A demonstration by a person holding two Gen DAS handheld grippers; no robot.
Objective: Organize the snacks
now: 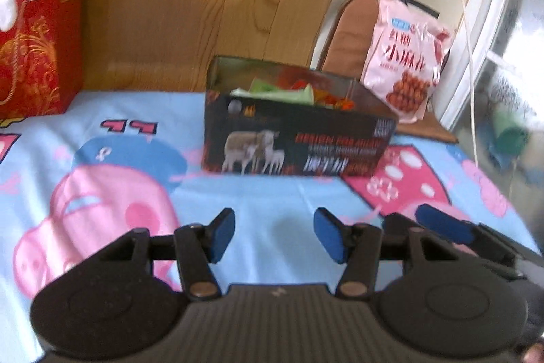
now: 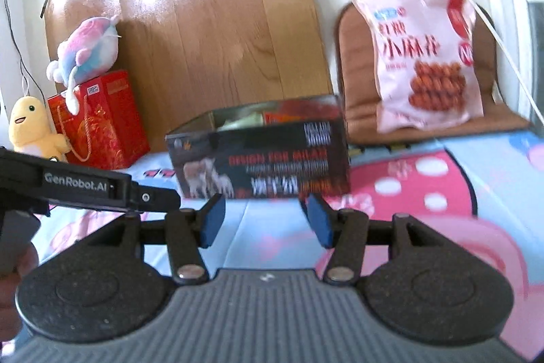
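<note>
Leaning against a brown cushion (image 2: 350, 63) at the upper right of the frame, the pink snack bag (image 2: 425, 56) looks light, soft and crinkly, probably slippery; pinching its top seam seems safest. Left of it, mid-frame, stands the open dark box (image 2: 265, 152). Both the left gripper (image 1: 274, 235) and right gripper (image 2: 266, 220) hover low over the cartoon sheet (image 1: 258, 193), fingers spread, empty.

Open black tin (image 1: 299, 142) of snacks; pink bag (image 2: 425, 63) upright behind
</note>
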